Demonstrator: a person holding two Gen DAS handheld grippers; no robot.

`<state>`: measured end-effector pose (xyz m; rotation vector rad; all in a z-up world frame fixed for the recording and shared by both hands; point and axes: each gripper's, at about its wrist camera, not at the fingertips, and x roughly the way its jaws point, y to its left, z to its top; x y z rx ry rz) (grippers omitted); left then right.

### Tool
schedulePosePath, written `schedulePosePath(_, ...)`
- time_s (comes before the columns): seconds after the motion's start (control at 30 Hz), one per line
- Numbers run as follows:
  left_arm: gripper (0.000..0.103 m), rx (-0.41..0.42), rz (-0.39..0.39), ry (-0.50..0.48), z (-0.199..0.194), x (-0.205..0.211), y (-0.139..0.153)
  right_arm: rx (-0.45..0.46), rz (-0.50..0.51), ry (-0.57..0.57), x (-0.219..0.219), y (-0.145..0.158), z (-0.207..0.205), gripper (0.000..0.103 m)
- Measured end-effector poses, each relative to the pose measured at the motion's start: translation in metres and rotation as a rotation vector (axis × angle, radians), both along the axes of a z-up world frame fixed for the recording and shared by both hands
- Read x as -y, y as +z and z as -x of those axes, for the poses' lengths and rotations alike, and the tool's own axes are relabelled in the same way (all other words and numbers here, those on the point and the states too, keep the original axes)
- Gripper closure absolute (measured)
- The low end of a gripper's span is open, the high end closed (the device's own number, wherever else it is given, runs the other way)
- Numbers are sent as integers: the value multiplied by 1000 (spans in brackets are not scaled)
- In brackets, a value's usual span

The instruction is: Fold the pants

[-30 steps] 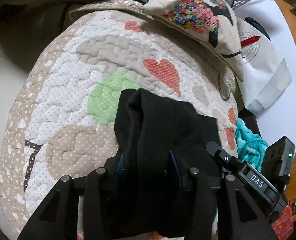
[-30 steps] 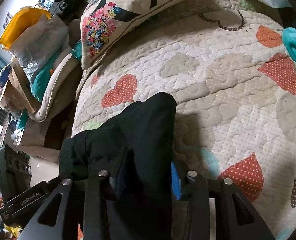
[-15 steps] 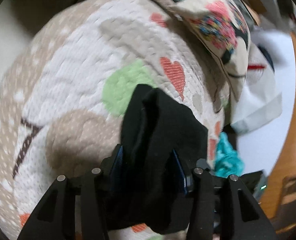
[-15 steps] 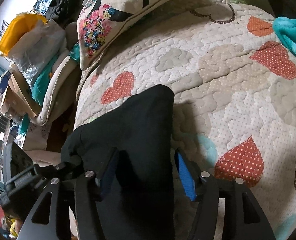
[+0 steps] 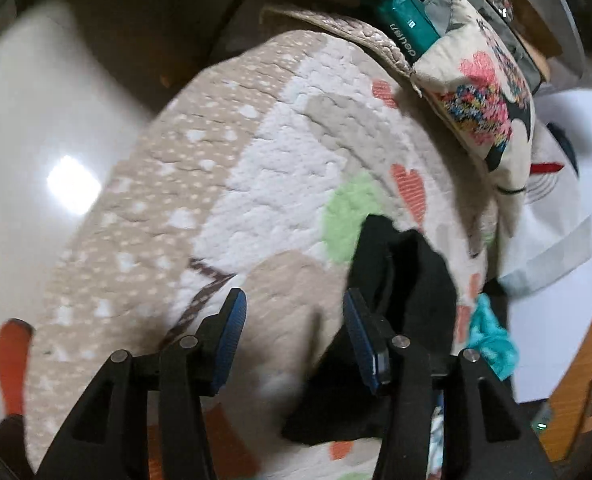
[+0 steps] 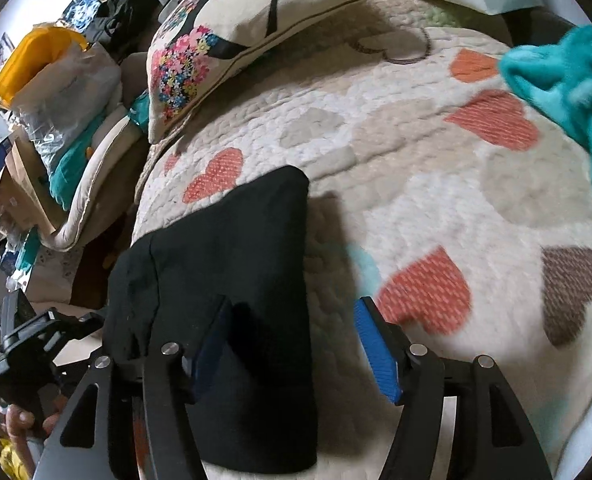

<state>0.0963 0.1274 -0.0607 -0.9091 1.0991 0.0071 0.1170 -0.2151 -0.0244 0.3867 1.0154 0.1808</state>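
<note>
The pants lie on the quilt as a compact black bundle, several layers thick, with a straight right edge and a squared far corner. To my eye the folding looks close to done, maybe finished. What could be left is a bit of squaring up on the near-left side, where the layers bunch unevenly, or moving the bundle off somewhere.

The left gripper has its jaws wide apart with nothing between them, only quilt showing in the gap; the pants sit just to its right, behind the right finger. The right gripper is also spread wide and holding nothing, its left finger over the pants and its right finger over bare quilt.

As for containers, a yellow bag stands off to the left past the pillow, stuffed with what looks like clear plastic. A cardboard box sits below it; I cannot tell what is inside. A teal cloth lies loose at the quilt's right edge.
</note>
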Motion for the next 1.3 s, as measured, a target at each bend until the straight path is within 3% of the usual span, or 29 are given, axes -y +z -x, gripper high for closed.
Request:
schedulePosePath(0.13,54,38,-109,-58,22,14,17,16,3,-4,2,10,33,33)
schedulePosePath(0.3,54,137,-393,-115,59,48,50,25,34,30,-7,10,78,33)
schedulePosePath(0.47,53,238,-590,-111,111,69,73,38,76,35,-13,7,110,33)
schedulePosePath(0.53,48,283,-632,-86,134,73,81,61,103,39,-15,10,122,33)
schedulePosePath(0.57,41,308,-653,-68,144,75,85,72,116,42,-16,11,126,33)
schedulePosePath(0.7,17,397,-723,-17,165,84,93,138,192,38,-21,20,142,33)
schedulePosePath(0.77,16,408,-760,-42,164,93,93,147,213,34,-23,20,147,31)
schedulePosePath(1.03,16,397,-765,-282,155,131,79,97,253,34,-28,4,149,30)
schedulePosePath(1.3,16,374,-705,-371,148,145,70,70,259,18,-27,-5,143,30)
